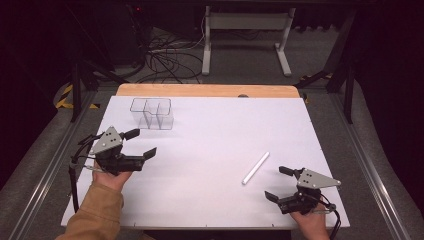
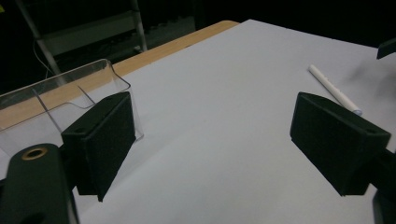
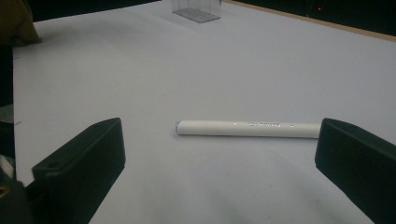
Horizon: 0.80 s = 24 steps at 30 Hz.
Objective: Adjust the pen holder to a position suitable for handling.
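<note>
Lower right of the high view: the right gripper [image 1: 278, 183] rests low over the white desk [image 1: 210, 150], held by a hand at the bottom edge. Its jaws stand released, wide apart, with nothing between the pads. The white pen [image 1: 255, 168] lies on the desk just up and left of these jaws, near them but not touching, slanting from lower left to upper right. In the right gripper view the pen [image 3: 247, 128] lies crosswise beyond the jaw tips, its right end passing behind the right jaw, its left end clear in the gap; whether the right jaw touches it cannot be told.

Lower left of the high view: the left gripper [image 1: 142, 143], held by a hand in a tan sleeve [image 1: 97, 212], points toward the right of the frame. Its jaws are likewise released and hold nothing. The pen is well apart from them, across the middle of the desk; in the left gripper view it appears at the upper right, beyond the right jaw.

Farther back, upper left of the desk: a clear compartmented container [image 1: 152, 113] stands upright, just beyond the left gripper. In the left gripper view its wall [image 2: 70, 93] sits just behind the left jaw.

Beyond the desk's wooden far edge: a white frame stand [image 1: 245, 35] and loose cables [image 1: 170, 62] on the floor.
</note>
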Motion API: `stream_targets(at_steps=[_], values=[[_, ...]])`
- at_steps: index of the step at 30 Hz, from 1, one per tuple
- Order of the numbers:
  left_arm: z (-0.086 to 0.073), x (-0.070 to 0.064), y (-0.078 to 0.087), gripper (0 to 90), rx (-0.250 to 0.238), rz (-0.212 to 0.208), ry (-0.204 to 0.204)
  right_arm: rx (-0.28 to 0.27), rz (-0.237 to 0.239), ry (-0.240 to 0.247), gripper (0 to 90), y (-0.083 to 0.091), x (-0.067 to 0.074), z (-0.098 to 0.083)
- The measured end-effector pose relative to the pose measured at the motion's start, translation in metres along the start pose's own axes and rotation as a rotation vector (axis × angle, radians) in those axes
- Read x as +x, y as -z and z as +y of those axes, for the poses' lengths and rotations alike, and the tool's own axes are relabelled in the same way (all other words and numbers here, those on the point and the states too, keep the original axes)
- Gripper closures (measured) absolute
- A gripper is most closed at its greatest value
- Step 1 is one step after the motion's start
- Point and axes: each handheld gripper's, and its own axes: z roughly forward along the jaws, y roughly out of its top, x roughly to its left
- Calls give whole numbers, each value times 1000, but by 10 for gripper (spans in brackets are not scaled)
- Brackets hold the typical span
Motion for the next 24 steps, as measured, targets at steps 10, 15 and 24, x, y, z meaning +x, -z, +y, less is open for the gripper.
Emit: stream_targets(at_steps=[10, 15, 24], values=[[15, 24, -9, 214, 91, 7, -20, 1, 3, -3, 22, 0, -1, 0], [20, 39, -14, 201, 120, 2, 7, 1, 5, -4, 22, 0, -1, 0], [29, 58, -30, 202, 176, 24, 23, 3, 9, -6, 23, -1, -1, 0]])
